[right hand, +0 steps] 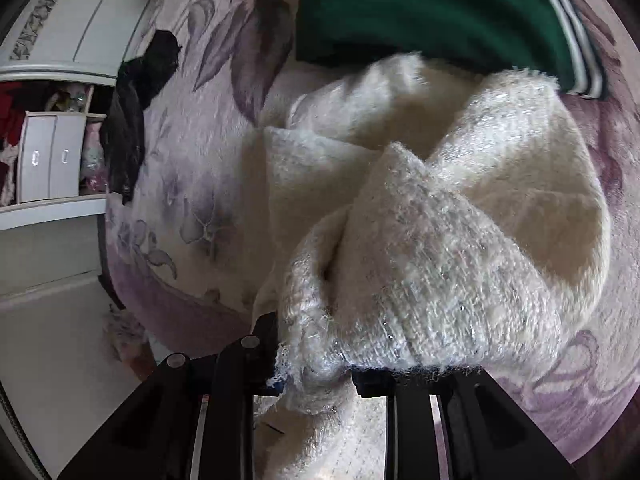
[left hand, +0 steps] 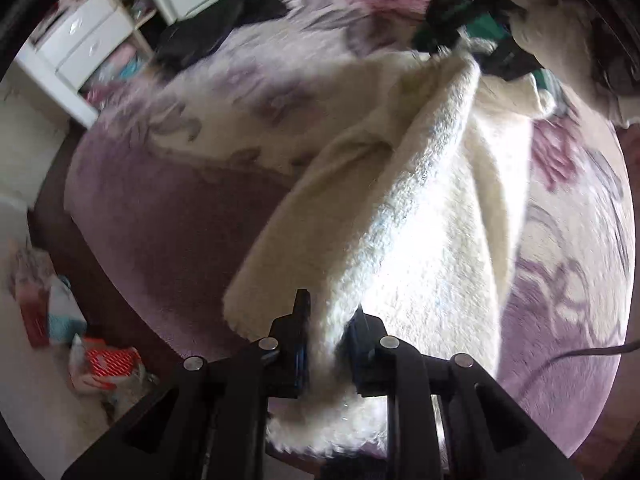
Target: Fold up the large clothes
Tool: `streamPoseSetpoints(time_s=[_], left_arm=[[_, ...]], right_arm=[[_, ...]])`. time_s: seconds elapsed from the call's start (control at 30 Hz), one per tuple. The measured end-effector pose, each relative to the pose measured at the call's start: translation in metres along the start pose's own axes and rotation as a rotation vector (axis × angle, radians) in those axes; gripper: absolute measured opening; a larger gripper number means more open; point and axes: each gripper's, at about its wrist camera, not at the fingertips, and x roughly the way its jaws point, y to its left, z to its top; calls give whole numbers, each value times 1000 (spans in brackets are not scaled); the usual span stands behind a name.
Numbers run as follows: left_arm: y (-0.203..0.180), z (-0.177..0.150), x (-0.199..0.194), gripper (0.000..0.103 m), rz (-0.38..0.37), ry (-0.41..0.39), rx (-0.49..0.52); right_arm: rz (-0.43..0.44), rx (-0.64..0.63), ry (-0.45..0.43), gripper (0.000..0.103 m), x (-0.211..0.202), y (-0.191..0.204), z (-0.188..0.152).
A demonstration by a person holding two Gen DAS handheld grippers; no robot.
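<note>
A fluffy cream-white sweater lies partly lifted over a bed with a purple floral blanket. My left gripper is shut on one edge of the sweater, which stretches up and away toward my right gripper at the top right. In the right wrist view my right gripper is shut on a bunched edge of the same sweater, whose fabric hides most of the fingers. The rest of the sweater sags onto the blanket.
A green garment with white stripes lies on the bed beyond the sweater. A black garment lies near the bed's far edge. White drawers and shelves stand beside the bed. Bags and clutter sit on the floor.
</note>
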Motion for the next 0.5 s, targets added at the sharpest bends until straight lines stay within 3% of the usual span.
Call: streamPoseSetpoints(time_s=[0.07,0.13,0.2,0.27,0.33,0.4,0.5], left_arm=[[31,6,39,20,-17,59,-52],[53,7,75,23,-68,124,-78],[73,7,101,32,-123,169,-93],[90,6,107,43,-175,181,-134],[109,2,109,44,-217,193,-187],[120,-2,112,45,-254,208,-219],[124,-5,115,45,-279,222,-245]], right_arm=[[-89,-38,62,31,51,32,16],[-128,-54,126,46,83,37,21],[-90,-31,149,69,91,39,26],[6,-2,177,71,80,36,27],[114,2,197,71,61,29,26],[198,21,158,71,25,9,21],[159,103,59,72,-16,-33,17]])
